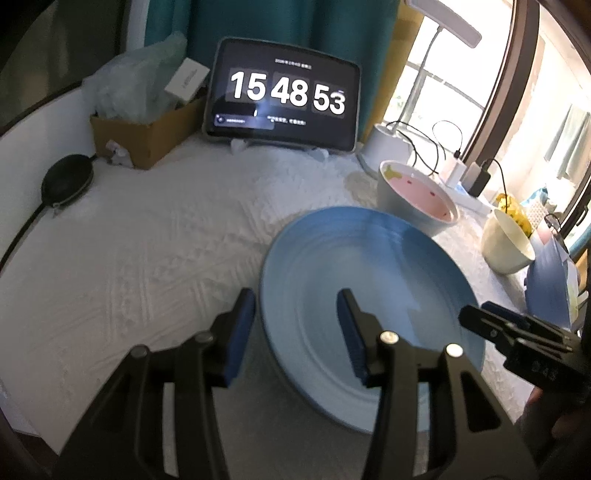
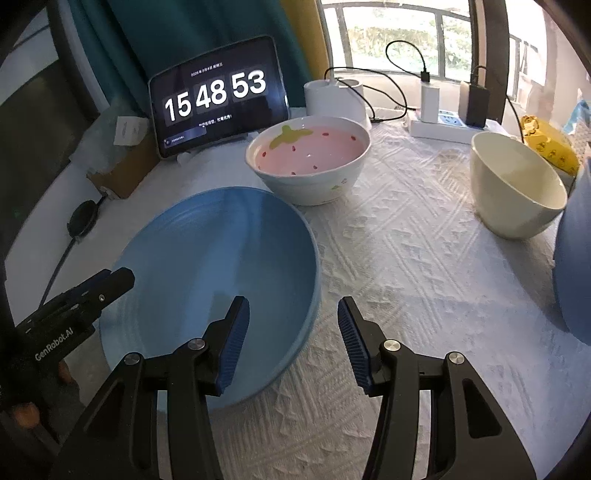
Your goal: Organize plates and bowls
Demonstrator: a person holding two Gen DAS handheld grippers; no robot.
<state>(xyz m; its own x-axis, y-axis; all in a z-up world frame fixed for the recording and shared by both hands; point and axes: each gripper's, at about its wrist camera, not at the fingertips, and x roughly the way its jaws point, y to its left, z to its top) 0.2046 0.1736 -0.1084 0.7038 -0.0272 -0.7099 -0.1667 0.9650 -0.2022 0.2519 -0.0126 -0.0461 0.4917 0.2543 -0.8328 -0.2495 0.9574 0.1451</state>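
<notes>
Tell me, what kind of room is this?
Probably someone's home, at a table by a window. A white patterned tablecloth covers it, with a strawberry bowl and a blue plate on top, and a tablet clock propped in front of a teal curtain.

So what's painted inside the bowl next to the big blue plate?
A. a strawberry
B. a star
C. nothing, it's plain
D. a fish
A: the bowl beside the blue plate is pink inside with red seed dots and a green leafy top, like a strawberry.
</notes>
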